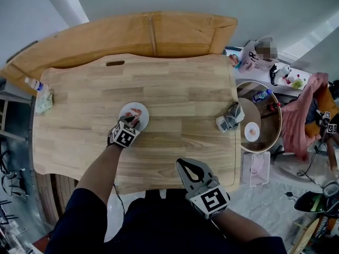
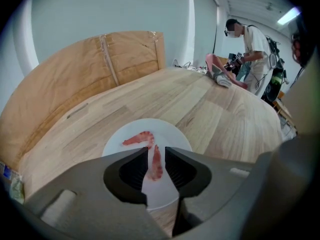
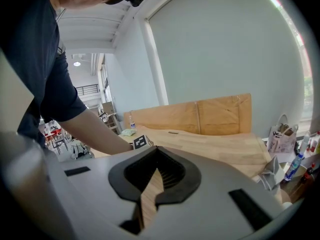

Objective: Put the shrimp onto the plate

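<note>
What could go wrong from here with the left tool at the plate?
One shrimp lies between the left tool's parted jaws, close to one pad. It may cling and lift off the plate when the tool withdraws. The tool also sits close over the plate, so a sideways pull could shove the plate or knock the second shrimp off it.

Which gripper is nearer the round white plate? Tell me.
Left. The left gripper is over the round white plate; the right gripper is off it, above the near edge of the wooden table.

Bright, even daylight, soft shadows; fisheye edges bend and darken, left gripper (image 2: 156, 152) blurred up close
</note>
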Demonstrator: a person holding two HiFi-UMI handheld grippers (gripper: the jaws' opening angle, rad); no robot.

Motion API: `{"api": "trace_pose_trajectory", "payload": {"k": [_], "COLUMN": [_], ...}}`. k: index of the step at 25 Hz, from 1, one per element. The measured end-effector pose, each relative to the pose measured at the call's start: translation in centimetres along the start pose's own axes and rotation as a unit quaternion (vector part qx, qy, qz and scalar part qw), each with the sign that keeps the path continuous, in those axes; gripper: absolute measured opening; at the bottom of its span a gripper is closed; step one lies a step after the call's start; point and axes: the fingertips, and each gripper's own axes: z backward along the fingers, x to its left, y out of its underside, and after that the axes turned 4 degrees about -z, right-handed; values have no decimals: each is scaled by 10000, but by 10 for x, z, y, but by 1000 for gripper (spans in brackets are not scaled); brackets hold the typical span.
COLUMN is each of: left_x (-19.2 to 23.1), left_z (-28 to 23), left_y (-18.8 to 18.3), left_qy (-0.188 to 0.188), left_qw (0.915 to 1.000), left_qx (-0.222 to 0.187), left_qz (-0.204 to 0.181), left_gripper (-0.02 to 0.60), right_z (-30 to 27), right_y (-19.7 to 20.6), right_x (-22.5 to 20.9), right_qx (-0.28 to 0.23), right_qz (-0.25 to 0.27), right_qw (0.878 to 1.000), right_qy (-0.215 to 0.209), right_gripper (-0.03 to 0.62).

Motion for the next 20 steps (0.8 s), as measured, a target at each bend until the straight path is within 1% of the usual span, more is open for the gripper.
{"api": "trace_pose_trajectory", "payload": {"k": [6, 10, 12, 15, 18, 20], "left_x": [-7, -19, -26, -40, -59, -74], "left_z": [34, 75, 102, 149, 200, 231], "left_y": [-20, -33, -42, -57, -71, -78], "left_qy": [-32, -66, -76, -107, -136, -131], "left_qw": [9987, 9957, 9929, 9848, 9722, 9643], "left_qx": [-515, -919, -1188, -1708, -2287, -2590], "left_qz": [44, -41, 30, 293, 478, 531], "left_gripper": [98, 98, 98, 98, 98, 98], "right_z": [3, 6, 8, 9, 11, 11], "right_y": [-7, -18, -22, -31, -39, -44], "right_x": [13, 28, 35, 48, 58, 64], "right_qx": [-103, -201, -246, -321, -394, -448], "right_qz": [70, 162, 201, 287, 353, 379], "right_qw": [9999, 9996, 9994, 9989, 9984, 9980], "right_qy": [-48, -112, -128, -180, -214, -232], "right_gripper": [11, 11, 9, 11, 9, 9]}}
